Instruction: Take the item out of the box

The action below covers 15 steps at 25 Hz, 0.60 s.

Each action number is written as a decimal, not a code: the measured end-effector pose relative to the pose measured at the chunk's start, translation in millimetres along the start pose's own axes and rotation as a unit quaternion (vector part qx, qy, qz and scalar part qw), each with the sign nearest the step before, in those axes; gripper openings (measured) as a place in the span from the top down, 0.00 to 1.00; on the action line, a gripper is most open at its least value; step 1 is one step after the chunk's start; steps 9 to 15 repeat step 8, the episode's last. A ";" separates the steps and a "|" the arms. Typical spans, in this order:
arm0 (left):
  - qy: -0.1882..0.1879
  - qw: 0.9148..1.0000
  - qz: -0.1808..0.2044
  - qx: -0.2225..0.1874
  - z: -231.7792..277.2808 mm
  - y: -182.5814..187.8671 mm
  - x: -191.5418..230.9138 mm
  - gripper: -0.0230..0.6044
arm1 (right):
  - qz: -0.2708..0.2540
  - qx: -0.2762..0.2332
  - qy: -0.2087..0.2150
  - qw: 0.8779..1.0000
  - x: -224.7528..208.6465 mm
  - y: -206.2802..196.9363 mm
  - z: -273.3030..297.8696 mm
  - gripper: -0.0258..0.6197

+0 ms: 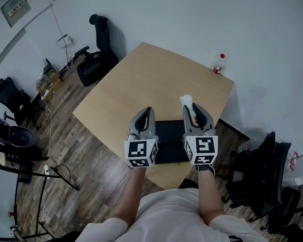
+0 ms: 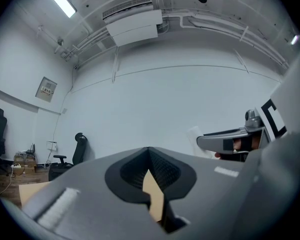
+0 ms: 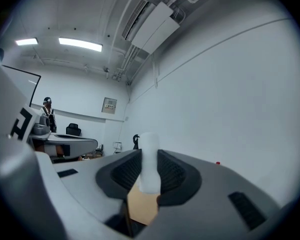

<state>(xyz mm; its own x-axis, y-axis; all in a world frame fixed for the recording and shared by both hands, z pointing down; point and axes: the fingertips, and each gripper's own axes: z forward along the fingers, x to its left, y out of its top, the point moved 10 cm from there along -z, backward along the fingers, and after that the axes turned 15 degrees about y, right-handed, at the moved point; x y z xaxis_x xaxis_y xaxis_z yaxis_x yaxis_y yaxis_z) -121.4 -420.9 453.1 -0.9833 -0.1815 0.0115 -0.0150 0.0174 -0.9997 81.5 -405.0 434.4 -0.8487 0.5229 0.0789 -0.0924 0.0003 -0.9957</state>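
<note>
A light wooden rectangular table (image 1: 156, 79) is seen from above, set at an angle on a dark wood-plank floor (image 1: 86, 155), with its far right corner placed close to a white wall. A flat black rectangular box (image 1: 170, 135) is laid on the tabletop by the near edge, its long side run along that edge; its ends are partly hidden. A small clear plastic bottle with a red cap and red label (image 1: 219, 64) is stood upright at the far right corner, well apart from the box.
</note>
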 end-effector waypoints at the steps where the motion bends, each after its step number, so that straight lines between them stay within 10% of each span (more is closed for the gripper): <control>1: -0.003 1.000 0.001 0.001 -0.6 -1.9 -1.3 0.95 | -0.001 0.000 0.000 1.000 0.1 -1.4 -0.2 0.79; 15: -0.017 1.000 0.008 0.003 -9.8 -6.6 -3.9 0.95 | 0.017 -0.010 0.008 1.000 9.3 -3.3 -6.5 0.79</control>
